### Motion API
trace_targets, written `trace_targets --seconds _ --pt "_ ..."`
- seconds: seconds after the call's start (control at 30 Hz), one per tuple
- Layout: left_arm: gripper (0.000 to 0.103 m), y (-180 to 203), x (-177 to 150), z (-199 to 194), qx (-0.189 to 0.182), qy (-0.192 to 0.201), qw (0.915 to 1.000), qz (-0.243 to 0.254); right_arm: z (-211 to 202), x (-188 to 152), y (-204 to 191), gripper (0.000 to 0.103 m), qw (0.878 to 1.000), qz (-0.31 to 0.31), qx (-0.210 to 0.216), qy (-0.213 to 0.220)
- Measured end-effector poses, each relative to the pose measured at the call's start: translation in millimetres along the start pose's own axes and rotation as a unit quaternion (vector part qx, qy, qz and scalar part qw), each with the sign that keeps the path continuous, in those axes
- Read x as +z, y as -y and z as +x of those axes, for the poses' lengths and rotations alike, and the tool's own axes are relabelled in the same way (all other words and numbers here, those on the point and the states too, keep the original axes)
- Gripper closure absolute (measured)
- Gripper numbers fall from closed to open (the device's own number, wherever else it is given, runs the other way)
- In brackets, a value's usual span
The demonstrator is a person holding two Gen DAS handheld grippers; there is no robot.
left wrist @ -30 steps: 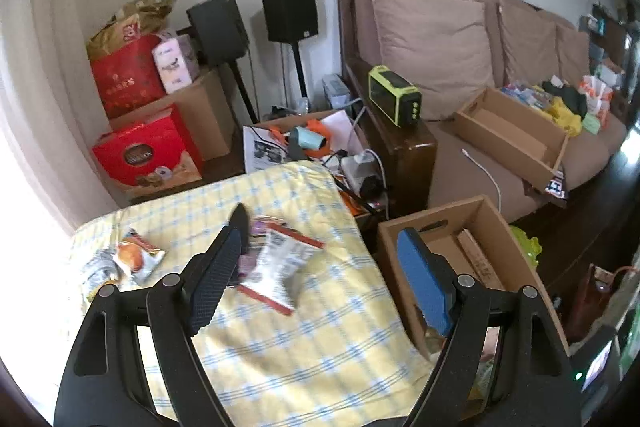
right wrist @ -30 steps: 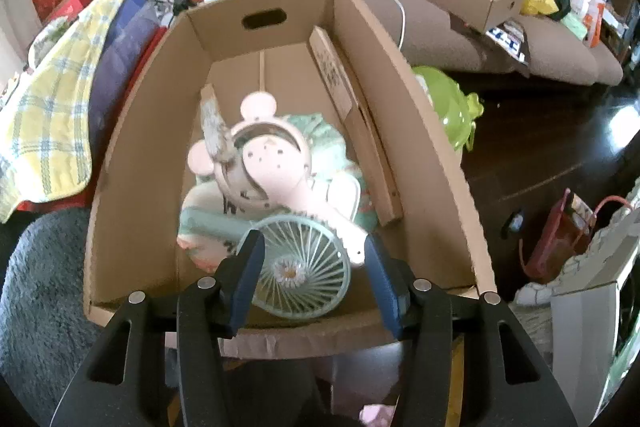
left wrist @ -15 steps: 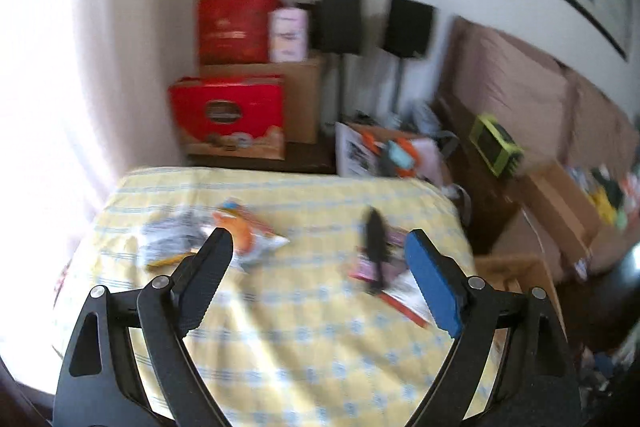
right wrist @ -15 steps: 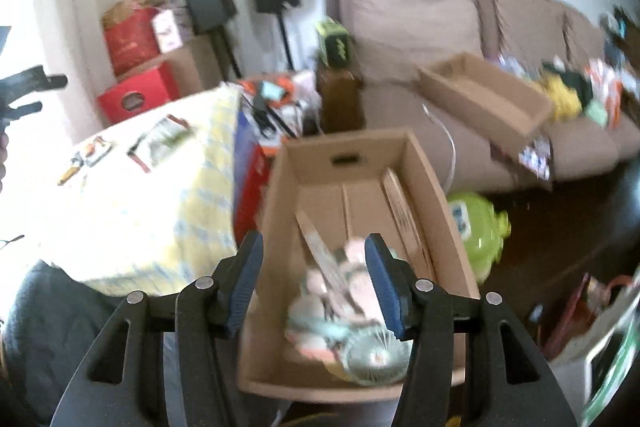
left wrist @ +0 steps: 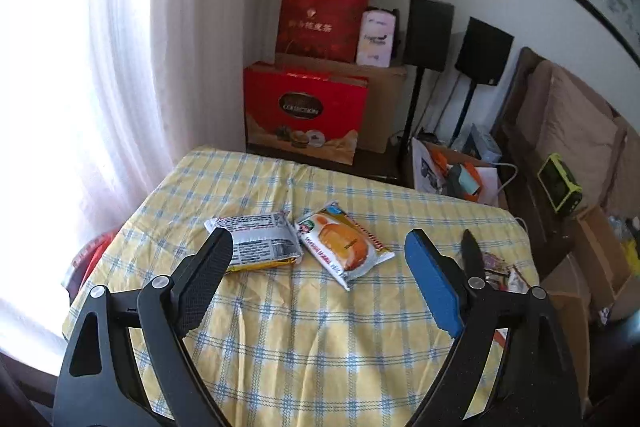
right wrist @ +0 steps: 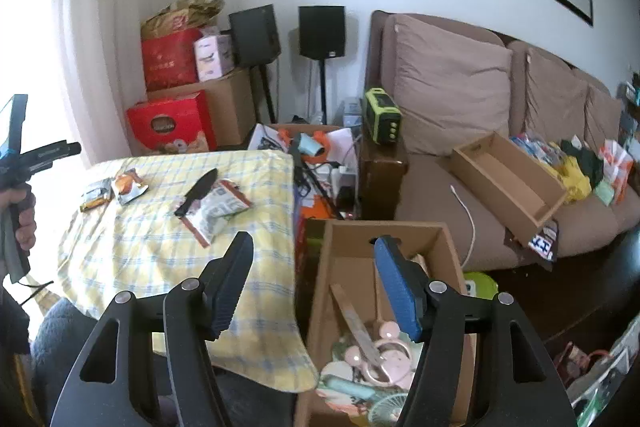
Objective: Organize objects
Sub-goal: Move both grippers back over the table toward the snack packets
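Left gripper (left wrist: 318, 275): fingers spread wide, empty, above the orange snack packet (left wrist: 343, 244) lying mid-surface (left wrist: 320, 347). Lower squarely over the packet before closing. Right gripper (right wrist: 314, 285): fingers apart, empty, near the cardboard box (right wrist: 320, 307).

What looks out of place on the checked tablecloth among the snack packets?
A black knife lies loose on the yellow checked tablecloth, its handle end resting across a snack packet. A bare blade among food wrappers looks odd. Two other packets lie askew nearby.
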State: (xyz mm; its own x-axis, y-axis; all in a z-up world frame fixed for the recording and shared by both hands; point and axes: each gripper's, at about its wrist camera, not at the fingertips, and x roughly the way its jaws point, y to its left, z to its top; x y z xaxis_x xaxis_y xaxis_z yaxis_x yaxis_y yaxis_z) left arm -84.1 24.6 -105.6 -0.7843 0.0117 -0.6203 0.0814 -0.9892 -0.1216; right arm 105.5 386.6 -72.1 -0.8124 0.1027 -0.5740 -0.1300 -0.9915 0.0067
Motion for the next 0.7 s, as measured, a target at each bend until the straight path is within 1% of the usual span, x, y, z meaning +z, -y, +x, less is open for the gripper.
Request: trace_targets --seconds 0.13,0.27,0.37,0.5,0.57,0.7 --pt "0.016 -6.4 -4.4 5.6 0.007 0.01 0.9999 -0.003 18.4 2.5 -31.8 0.038 1.0 -0.013 0.022 -0.01" --pt "0.016 -17.1 -8.5 20.6 0.009 -0.007 0.9999 -0.007 42.9 9.1 -71.4 0.038 0.998 -0.038 0.047 -0.028" --pt "0.016 -28.5 -12.3 33.0 0.012 -0.026 0.9994 -0.017 59.5 17.8 -98.6 0.038 0.996 -0.053 0.067 -0.036" --pt "0.016 -41.2 -21.1 54.4 0.033 -0.079 0.9962 -0.018 80.8 33.1 -134.4 0.036 0.993 -0.073 0.086 -0.04" --pt "0.016 -46.2 -25.4 61.2 0.037 -0.092 0.9948 -0.021 90.9 43.6 -156.7 0.034 0.99 -0.083 0.105 -0.037" --pt "0.016 -66.5 -31.4 72.6 0.043 -0.118 0.9906 -0.053 109.2 64.0 -197.7 0.03 0.984 -0.118 0.13 -0.033"
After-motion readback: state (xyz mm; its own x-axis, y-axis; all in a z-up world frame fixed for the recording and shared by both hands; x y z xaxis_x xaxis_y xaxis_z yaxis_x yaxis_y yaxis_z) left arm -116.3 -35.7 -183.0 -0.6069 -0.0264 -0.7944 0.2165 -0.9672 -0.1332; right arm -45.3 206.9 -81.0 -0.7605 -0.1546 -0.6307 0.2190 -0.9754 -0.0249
